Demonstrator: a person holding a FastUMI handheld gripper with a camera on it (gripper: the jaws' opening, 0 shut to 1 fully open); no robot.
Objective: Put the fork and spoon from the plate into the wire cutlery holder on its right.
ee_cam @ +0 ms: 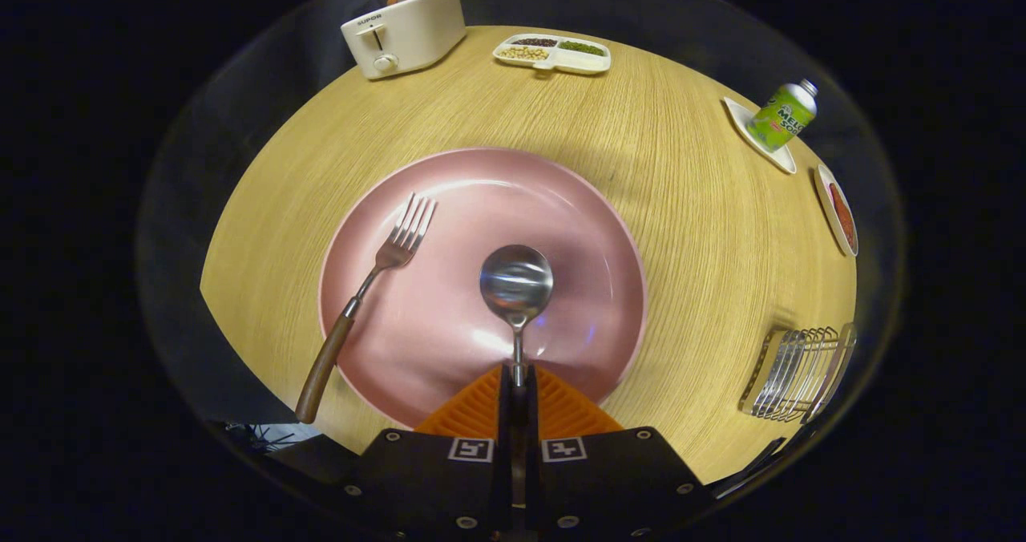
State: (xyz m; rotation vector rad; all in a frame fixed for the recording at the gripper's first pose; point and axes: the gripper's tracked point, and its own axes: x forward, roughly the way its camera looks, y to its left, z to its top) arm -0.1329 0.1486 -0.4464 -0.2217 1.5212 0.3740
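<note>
My gripper [518,382] is shut on the spoon's thin handle, both fingers pressed together around it. The spoon [516,285] points straight ahead from the fingertips, its shiny bowl hanging over the middle of the pink plate [577,205]. A fork [365,285] with a brown wooden handle lies across the plate's left rim, tines toward the far side, handle end off the plate on the table. The wire cutlery holder [797,372] stands on the wooden table to the right of the plate and of my fingers.
Beyond the plate stand a white toaster [405,33] and a white divided tray [553,53] of beans. At the far right are a green can [781,115] on a white dish and a small dish [838,209] with red contents. The table edge runs close by the fork's handle.
</note>
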